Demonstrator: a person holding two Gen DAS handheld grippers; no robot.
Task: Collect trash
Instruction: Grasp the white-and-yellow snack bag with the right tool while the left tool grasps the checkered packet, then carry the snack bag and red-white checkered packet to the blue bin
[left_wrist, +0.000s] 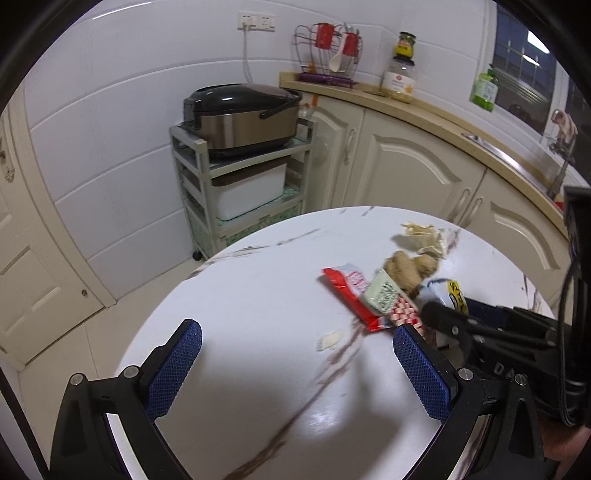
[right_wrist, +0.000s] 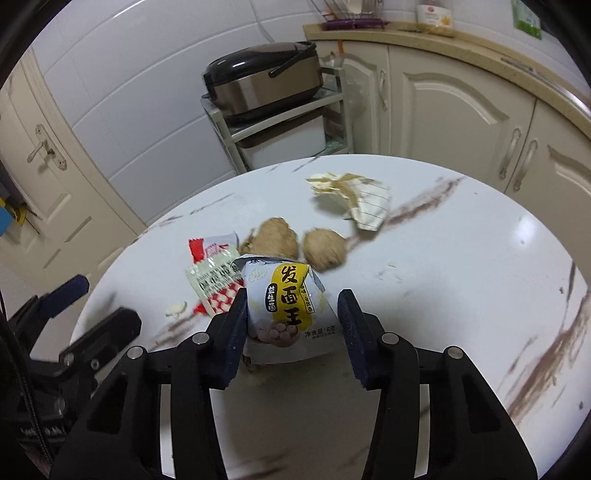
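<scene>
Trash lies on a round white marble table (left_wrist: 258, 295). A red and white wrapper (left_wrist: 351, 295) (right_wrist: 210, 254) lies under a pale green packet (left_wrist: 382, 295) (right_wrist: 212, 282). Two brown lumps (right_wrist: 280, 240) and crumpled paper (right_wrist: 354, 199) lie beyond. A white and yellow snack bag (right_wrist: 286, 306) lies between the fingers of my right gripper (right_wrist: 291, 325), which is open around it. My left gripper (left_wrist: 295, 369) is open and empty above bare table, left of the pile. A small white scrap (left_wrist: 330, 340) lies between its fingers.
A rice cooker (left_wrist: 240, 114) sits on a grey shelf cart (left_wrist: 236, 184) beyond the table. Cream cabinets (left_wrist: 406, 166) and a countertop with jars and a utensil rack run along the back right. A door (right_wrist: 44, 158) is at the left.
</scene>
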